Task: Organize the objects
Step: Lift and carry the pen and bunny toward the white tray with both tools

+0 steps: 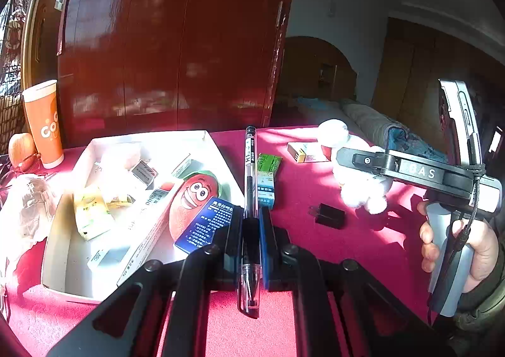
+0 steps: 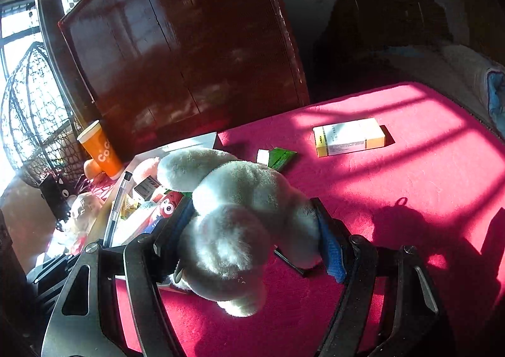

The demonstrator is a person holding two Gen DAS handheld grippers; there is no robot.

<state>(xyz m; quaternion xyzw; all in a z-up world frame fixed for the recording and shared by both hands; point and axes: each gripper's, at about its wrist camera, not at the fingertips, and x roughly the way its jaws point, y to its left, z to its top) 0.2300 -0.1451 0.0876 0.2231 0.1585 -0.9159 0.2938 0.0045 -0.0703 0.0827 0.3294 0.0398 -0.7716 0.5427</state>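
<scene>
The white tray (image 1: 217,148) sits left on the counter (image 1: 363,230). The left gripper (image 1: 251,224) clamps a pen (image 1: 251,174) beside it; the right gripper (image 2: 252,224) clamps a plush toy (image 2: 233,218). Step: transfer. Next move: position each item over the tray, then release.

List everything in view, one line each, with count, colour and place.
pen: one, clear and black, in left gripper jaws
plush toy: one, white, in right gripper jaws
tray: one, white, left on the table, full of packets
green box: one, beside the tray
yellow-white box: one, far side of the table
charger plug: one, black, mid-table
cup: one, orange, far left
table: one, red cloth
hand: one, holding the right gripper's handle
</scene>
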